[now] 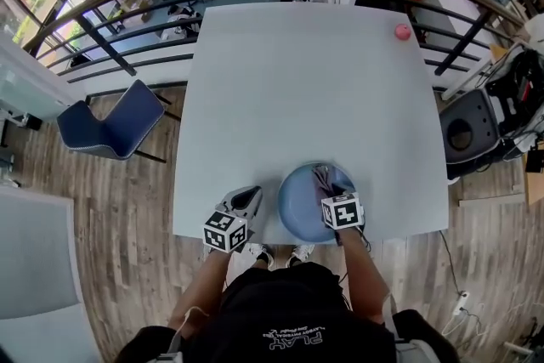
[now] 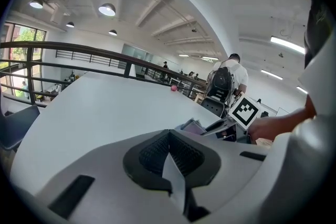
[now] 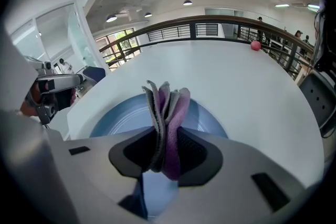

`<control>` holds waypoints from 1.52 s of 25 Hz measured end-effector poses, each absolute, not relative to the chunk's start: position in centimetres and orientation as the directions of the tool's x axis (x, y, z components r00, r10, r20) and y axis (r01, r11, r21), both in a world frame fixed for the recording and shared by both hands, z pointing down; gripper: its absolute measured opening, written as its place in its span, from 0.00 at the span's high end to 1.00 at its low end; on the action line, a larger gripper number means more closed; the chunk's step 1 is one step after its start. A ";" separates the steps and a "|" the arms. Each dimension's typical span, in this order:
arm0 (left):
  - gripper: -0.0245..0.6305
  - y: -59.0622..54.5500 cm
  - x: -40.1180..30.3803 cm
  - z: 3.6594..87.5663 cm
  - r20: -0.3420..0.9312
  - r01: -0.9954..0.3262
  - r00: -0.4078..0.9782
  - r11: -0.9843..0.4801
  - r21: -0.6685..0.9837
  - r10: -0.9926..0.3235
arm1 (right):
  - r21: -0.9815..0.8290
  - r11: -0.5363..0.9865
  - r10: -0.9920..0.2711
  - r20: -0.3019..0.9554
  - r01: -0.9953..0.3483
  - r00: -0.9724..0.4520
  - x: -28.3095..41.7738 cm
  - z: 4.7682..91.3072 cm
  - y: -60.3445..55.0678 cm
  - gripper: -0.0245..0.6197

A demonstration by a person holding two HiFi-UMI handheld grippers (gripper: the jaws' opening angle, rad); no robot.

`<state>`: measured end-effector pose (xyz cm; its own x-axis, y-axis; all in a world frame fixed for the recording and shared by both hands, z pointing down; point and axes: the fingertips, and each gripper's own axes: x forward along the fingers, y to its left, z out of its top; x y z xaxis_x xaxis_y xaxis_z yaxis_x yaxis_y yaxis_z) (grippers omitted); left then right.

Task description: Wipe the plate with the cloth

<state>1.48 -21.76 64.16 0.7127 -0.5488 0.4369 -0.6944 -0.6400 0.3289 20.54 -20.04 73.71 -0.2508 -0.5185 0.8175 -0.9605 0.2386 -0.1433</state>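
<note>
Two grippers sit at the near table edge.

Head view: round blue plate (image 1: 297,212) on the smooth white table (image 1: 297,81), left gripper (image 1: 249,200) just beside it. Right gripper (image 1: 333,187) is over the plate with the bunched cloth (image 1: 325,177) at its tip. Small pink ball (image 1: 402,31) near the far corner.

Left gripper view: ribbed black pads (image 2: 152,155) pressed together, nothing between.

Right gripper view: jaws clamped on the folded grey-purple cloth, fuzzy weave, above the plate's shallow glossy well.

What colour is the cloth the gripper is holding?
Purple and grey; the cloth shows best in the right gripper view.
</note>
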 end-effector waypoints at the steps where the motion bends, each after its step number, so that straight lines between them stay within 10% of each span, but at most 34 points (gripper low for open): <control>1: 0.94 -21.6 1.7 64.2 0.438 -0.691 0.716 -0.642 0.332 -0.544 | -0.139 0.229 -0.519 0.820 -0.963 -0.242 20.9 73.7 -19.8 0.78; 18: 0.94 -20.5 1.2 63.3 0.439 -0.662 0.735 -0.686 0.303 -0.516 | -0.130 0.110 -0.537 0.827 -0.985 -0.169 23.2 73.6 -18.1 0.78; 38: 0.94 -20.4 -2.6 62.3 0.432 -0.669 0.731 -0.679 0.300 -0.529 | -0.161 0.355 -0.486 0.810 -0.921 -0.329 8.3 72.5 -18.1 0.78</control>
<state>-2.57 -20.36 62.34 0.7306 -0.5291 0.4317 -0.6695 -0.6795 0.3002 8.29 -18.05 72.51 -0.3286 -0.4857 0.8100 -0.9210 0.3549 -0.1608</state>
